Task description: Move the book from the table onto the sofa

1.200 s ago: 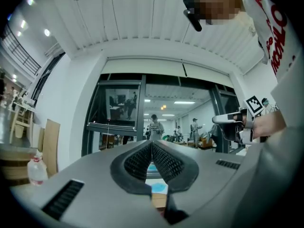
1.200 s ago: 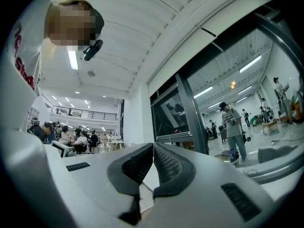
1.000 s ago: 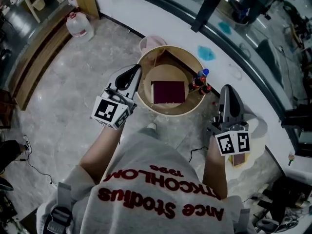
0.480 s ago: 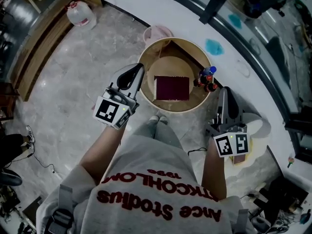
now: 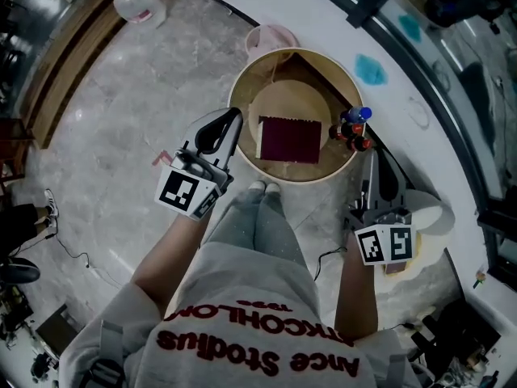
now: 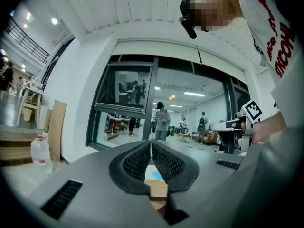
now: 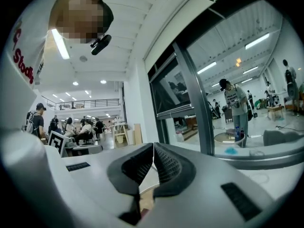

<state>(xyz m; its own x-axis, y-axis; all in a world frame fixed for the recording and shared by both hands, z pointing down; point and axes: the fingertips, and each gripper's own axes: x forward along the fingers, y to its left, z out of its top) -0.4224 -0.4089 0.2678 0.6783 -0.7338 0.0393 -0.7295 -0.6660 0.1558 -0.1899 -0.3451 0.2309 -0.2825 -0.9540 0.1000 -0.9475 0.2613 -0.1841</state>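
A dark red book (image 5: 289,139) lies flat on the round wooden table (image 5: 242,95) in the head view. My left gripper (image 5: 233,120) hangs at the table's left rim, just left of the book, its jaws shut and empty. My right gripper (image 5: 374,162) hovers off the table's right rim, below the bottles, also shut with nothing in it. In the left gripper view the shut pads (image 6: 151,161) meet in front of a strip of the table (image 6: 156,189); the right gripper (image 6: 228,126) shows at the right. The right gripper view shows its pads (image 7: 153,164) pressed together. No sofa is visible.
A few small bottles (image 5: 354,129) stand at the table's right edge. A pink bin (image 5: 271,38) sits behind the table, a large water jug (image 5: 139,3) on the floor far left. A glass wall (image 5: 420,39) runs behind. My legs (image 5: 254,221) stand before the table.
Both grippers have sunk lower and come closer to the table; the table and book have slid up and right in the head view. Both stay shut.
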